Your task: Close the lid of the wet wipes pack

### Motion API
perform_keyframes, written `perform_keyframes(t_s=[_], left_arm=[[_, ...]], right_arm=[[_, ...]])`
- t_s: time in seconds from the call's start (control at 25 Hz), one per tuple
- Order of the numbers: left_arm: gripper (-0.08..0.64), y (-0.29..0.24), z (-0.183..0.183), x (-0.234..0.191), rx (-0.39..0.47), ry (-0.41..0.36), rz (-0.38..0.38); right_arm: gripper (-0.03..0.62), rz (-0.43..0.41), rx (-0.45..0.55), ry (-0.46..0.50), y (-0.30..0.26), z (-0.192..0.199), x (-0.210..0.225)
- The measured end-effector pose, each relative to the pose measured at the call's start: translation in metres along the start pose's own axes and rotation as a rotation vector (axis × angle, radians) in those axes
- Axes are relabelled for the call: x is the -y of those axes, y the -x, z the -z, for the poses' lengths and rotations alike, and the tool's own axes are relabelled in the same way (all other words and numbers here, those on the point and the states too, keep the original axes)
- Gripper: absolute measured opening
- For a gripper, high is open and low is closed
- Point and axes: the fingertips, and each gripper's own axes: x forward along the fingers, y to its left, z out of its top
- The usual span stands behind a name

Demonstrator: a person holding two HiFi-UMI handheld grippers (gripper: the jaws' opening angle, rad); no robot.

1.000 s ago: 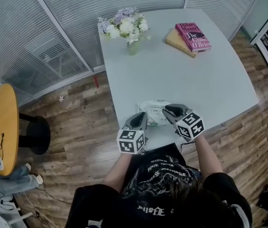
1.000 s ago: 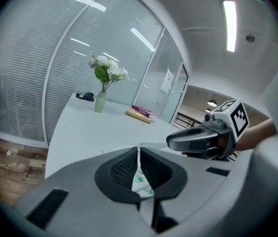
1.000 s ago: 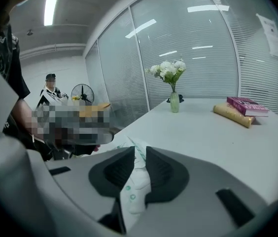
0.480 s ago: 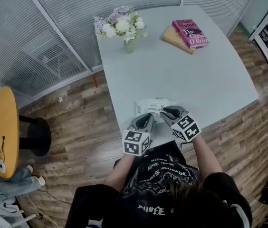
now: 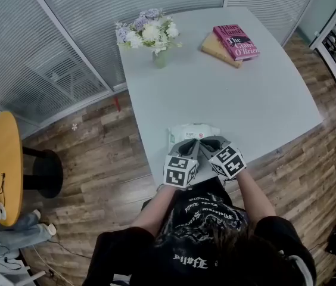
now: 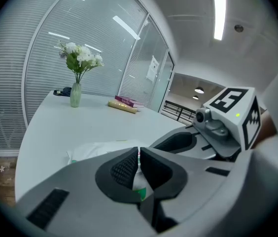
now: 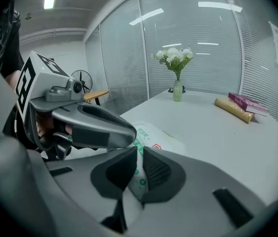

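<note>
The wet wipes pack point(image 5: 193, 131) is white with green print and lies flat near the front edge of the grey table point(image 5: 251, 100). Both grippers meet side by side at its near edge. My left gripper point(image 5: 192, 150) has its jaws shut to a thin slit, and the pack point(image 6: 94, 149) shows just beyond its tips point(image 6: 138, 154). My right gripper point(image 5: 207, 145) is closing. A narrow gap stays between its pads point(image 7: 156, 169), with the pack point(image 7: 154, 135) showing through it. I cannot make out the lid.
A vase of white and purple flowers point(image 5: 153, 37) stands at the table's far left corner. Two stacked books point(image 5: 230, 42) lie at the far right. A round yellow side table point(image 5: 1, 159) stands on the wood floor to the left. Glass walls with blinds run behind.
My left gripper has moved right until it sits beside the right one at the pack's near edge. The right gripper has sunk slightly and its jaws have narrowed.
</note>
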Motion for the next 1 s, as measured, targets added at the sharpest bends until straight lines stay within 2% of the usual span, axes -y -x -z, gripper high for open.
perform_keyframes(t_s=[0.24, 0.52, 0.76, 0.92, 1.0], left_arm=[[0.014, -0.007, 0.012, -0.011, -0.063, 0.002, -0.066], [0.014, -0.012, 0.019, -0.011, -0.092, -0.047, -0.099], [0.010, -0.016, 0.021, -0.016, -0.168, -0.065, -0.119], [0.008, -0.018, 0.019, -0.017, -0.161, -0.078, -0.110], [0.008, -0.018, 0.020, -0.015, -0.168, -0.052, -0.100]], right_arm=[[0.017, 0.006, 0.028, -0.067, 0.007, 0.001, -0.002], [0.003, 0.042, 0.104, -0.241, 0.024, 0.010, -0.002], [0.000, 0.081, 0.141, -0.317, 0.034, 0.014, 0.000], [0.000, 0.094, 0.144, -0.344, 0.039, 0.022, -0.004], [0.000, 0.110, 0.151, -0.352, 0.041, 0.023, -0.004]])
